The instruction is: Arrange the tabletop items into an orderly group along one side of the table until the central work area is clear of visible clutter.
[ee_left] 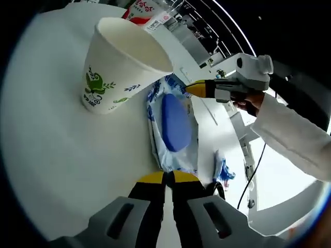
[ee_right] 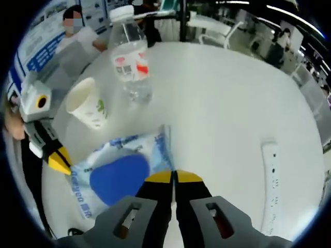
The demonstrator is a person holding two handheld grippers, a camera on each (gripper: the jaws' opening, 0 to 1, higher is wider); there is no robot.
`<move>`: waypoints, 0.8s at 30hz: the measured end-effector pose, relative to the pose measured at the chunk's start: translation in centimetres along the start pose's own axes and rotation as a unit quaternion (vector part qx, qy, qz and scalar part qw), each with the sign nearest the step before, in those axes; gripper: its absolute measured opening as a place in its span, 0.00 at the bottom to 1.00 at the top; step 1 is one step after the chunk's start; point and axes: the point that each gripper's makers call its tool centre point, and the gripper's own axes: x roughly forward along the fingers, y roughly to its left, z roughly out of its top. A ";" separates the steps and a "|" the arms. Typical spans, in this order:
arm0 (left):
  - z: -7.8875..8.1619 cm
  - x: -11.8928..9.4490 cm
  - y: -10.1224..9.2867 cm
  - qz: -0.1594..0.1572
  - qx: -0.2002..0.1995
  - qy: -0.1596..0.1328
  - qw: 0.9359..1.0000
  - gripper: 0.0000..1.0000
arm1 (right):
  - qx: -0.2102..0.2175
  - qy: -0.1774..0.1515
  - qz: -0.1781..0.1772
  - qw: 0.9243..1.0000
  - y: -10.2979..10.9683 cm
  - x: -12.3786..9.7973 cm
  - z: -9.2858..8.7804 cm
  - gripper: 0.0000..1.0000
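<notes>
Both tongs are pinching the blue wet-wipe pack [ee_left: 173,126]: your left tongs [ee_left: 169,177] are pressed together on one short edge and your right tongs [ee_right: 175,177] on the opposite edge, the pack lying flat on the white surface [ee_right: 232,98]. You look to be mid-carry on this item, so next comes a level, matched shift toward the side where the paper cup [ee_left: 116,64] and water bottle [ee_right: 129,57] stand. That cup reads empty inside, while the capped bottle's fill I can't judge.
</notes>
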 end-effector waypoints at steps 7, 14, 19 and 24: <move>0.6 -1.2 -1.1 -0.014 0.037 -0.006 0.999 0.00 | 0.095 -0.031 -0.010 0.995 0.2 -4.1 -1.5 0.00; 2.5 -3.2 -3.1 -0.021 0.123 -0.017 0.992 0.00 | 0.153 -0.086 -0.042 0.984 1.6 -10.0 -3.2 0.00; 4.5 -4.7 -5.5 -0.038 0.195 -0.024 0.980 0.00 | 0.201 -0.118 -0.059 0.971 3.5 -13.4 -5.1 0.00; 6.7 -5.5 -7.4 -0.046 0.256 -0.034 0.965 0.00 | 0.242 -0.136 -0.080 0.957 4.9 -15.5 -7.1 0.00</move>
